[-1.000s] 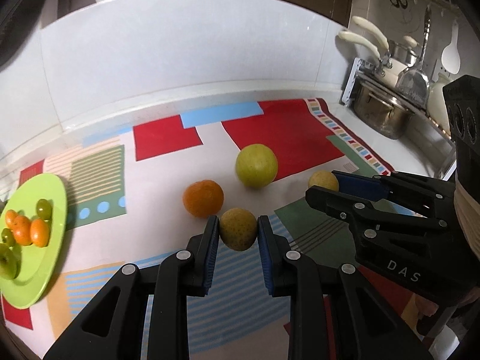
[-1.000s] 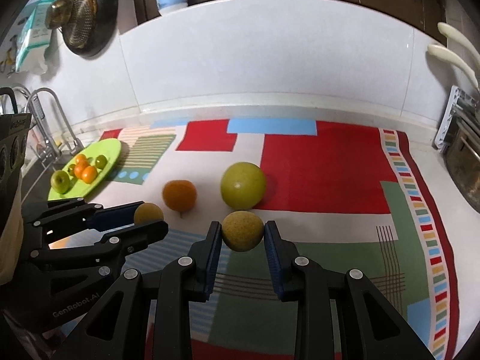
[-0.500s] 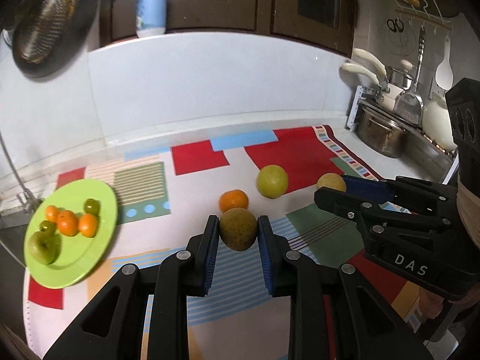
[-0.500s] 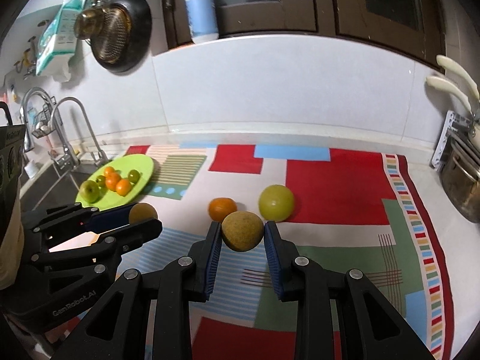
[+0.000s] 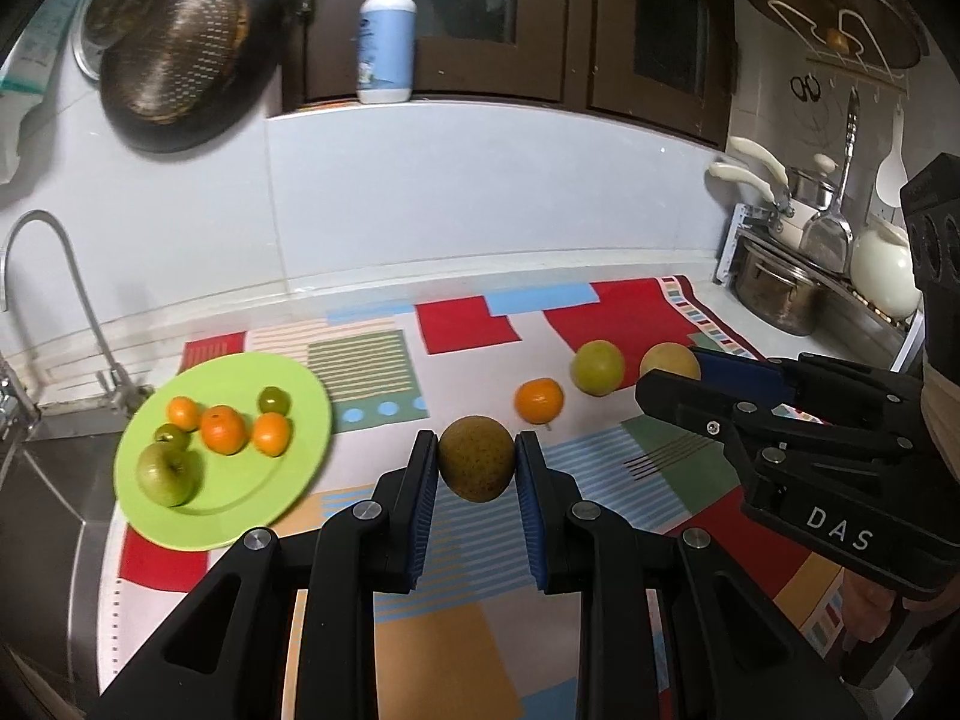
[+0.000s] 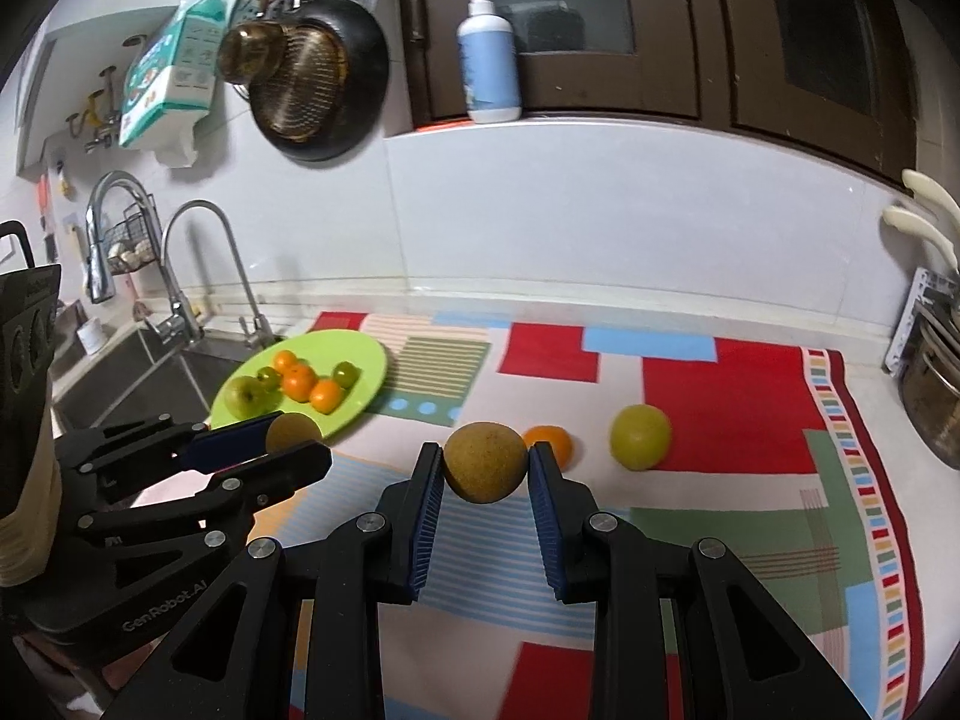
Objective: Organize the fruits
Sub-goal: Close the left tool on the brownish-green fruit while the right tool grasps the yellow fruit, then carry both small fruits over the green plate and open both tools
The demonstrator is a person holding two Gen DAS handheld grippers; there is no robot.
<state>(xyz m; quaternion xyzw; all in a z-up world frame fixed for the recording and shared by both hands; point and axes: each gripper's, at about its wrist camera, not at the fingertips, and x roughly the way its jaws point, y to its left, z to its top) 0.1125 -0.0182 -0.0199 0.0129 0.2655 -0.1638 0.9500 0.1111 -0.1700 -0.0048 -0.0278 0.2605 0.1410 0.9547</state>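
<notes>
My left gripper (image 5: pixel 475 468) is shut on a brown pear (image 5: pixel 475 461) and holds it above the patterned mat. My right gripper (image 6: pixel 485 471) is shut on a second brown pear (image 6: pixel 485 467), also lifted; it shows at the right of the left wrist view (image 5: pixel 669 363). The left gripper's pear shows in the right wrist view (image 6: pixel 291 429). A lime green plate (image 5: pixel 300 420) at the left holds several small oranges, green fruits and a green apple (image 5: pixel 165 474). An orange (image 5: pixel 538 401) and a yellow-green round fruit (image 5: pixel 596 368) lie on the mat.
A colourful mat (image 5: pixel 456 648) covers the counter. A sink with taps (image 6: pixel 180 300) lies left of the plate. Pots on a rack (image 5: pixel 780 288) stand at the right. A white backsplash wall (image 5: pixel 480 204) rises behind, with pans hanging (image 5: pixel 174 54) and a soap bottle (image 5: pixel 387 30) above.
Both grippers have risen and pulled back from the mat with their pears held. The fruits on the mat look smaller and the plate has come further into view.
</notes>
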